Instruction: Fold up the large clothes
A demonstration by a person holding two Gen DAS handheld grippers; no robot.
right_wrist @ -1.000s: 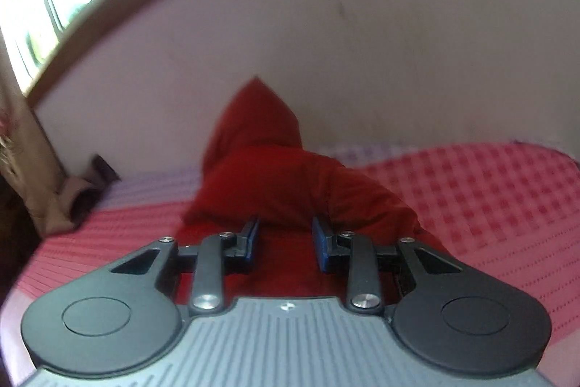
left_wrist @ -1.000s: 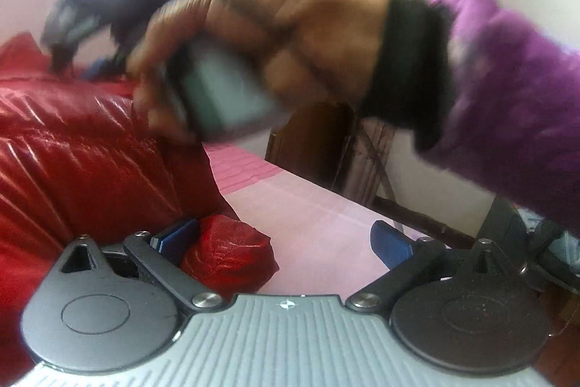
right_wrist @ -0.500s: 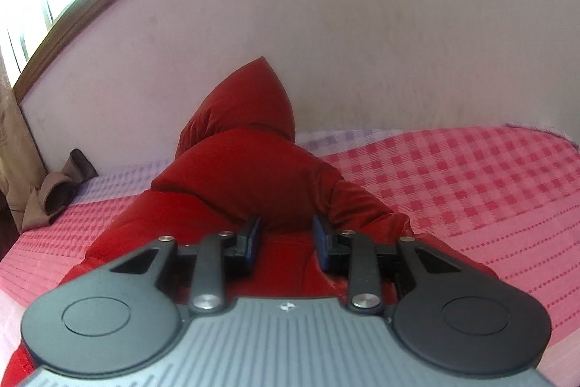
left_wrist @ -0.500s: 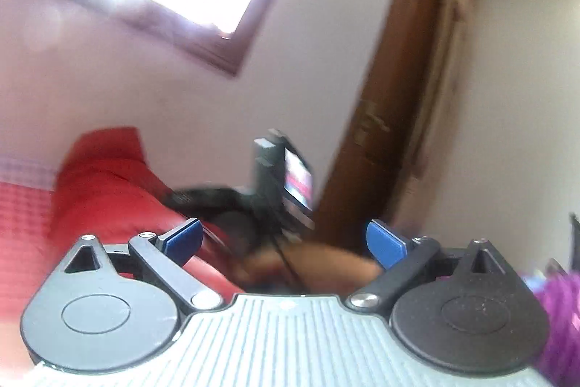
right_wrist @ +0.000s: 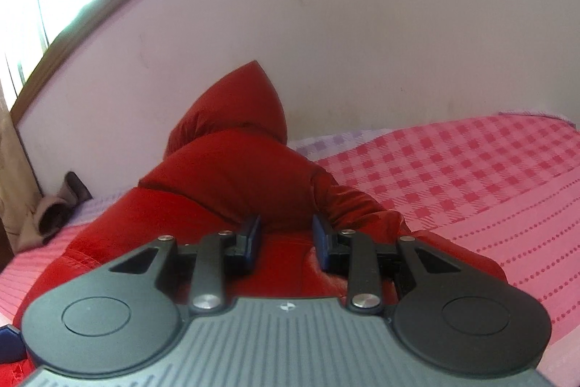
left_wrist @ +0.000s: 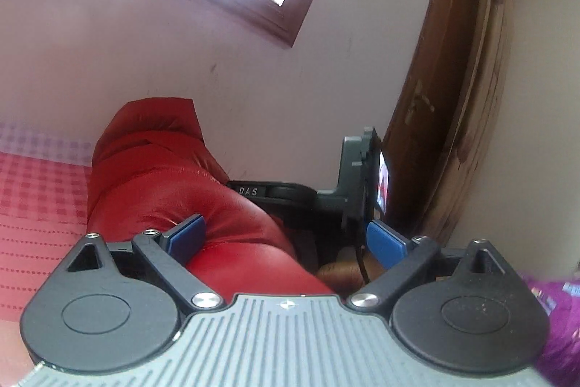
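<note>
Left hand-held gripper (left_wrist: 286,234) wide apart, tilted, nr jacket (left_wrist: 163,176) | right hand-held gripper (right_wrist: 286,234) narrow gap, angled down, grip unclear

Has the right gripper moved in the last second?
Yes. The right gripper has dropped toward the red jacket: against the wall, the hood and checked bedspread now sit higher and larger.

Pink-and-red checked bedspread (right_wrist: 453,169) covers the bed, with a lilac checked band along the wall at 12 o'clock. Plain off-white wall (right_wrist: 362,42) behind. Wooden-framed window (left_wrist: 253,6) at 11 o'clock, glare bright. Brown wooden door (left_wrist: 446,97) at 2 o'clock. Crumpled grey-brown cloth (right_wrist: 54,209) at 9 o'clock, against the wall.
</note>
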